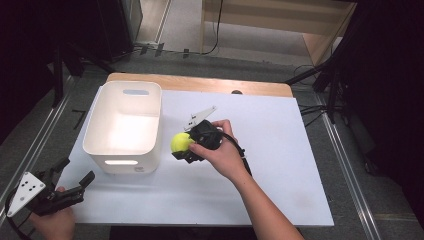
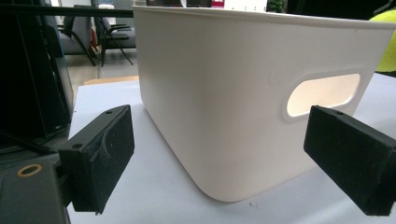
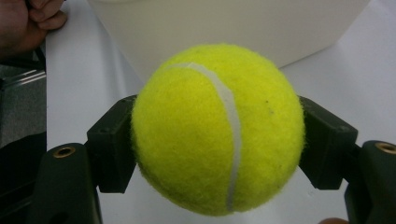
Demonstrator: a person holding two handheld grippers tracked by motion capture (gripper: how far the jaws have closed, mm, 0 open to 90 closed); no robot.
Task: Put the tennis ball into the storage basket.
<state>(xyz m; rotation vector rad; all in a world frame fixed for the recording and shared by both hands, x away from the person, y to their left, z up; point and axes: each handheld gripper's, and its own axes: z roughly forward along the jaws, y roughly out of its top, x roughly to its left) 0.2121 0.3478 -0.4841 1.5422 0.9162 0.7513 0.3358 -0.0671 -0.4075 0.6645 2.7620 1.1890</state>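
A yellow tennis ball [image 1: 181, 142] is clamped in my right gripper [image 1: 186, 145], just right of the white plastic bin [image 1: 124, 126]. In the right gripper view the tennis ball [image 3: 218, 128] sits squeezed between both black pads [image 3: 112, 151], with the bin's wall [image 3: 224, 28] close behind it. My left gripper [image 1: 75, 175] rests open near the table's front left corner, pointing at the bin. Its own view shows the wide-apart pads [image 2: 100, 156] with nothing between them, facing the bin's near corner and handle slot [image 2: 324, 93].
The white board [image 1: 280, 165] covers the wooden table, with bare surface to the right and front. Dark stands and cables flank both table sides. A person's hand [image 3: 28, 21] shows at the upper left of the right gripper view.
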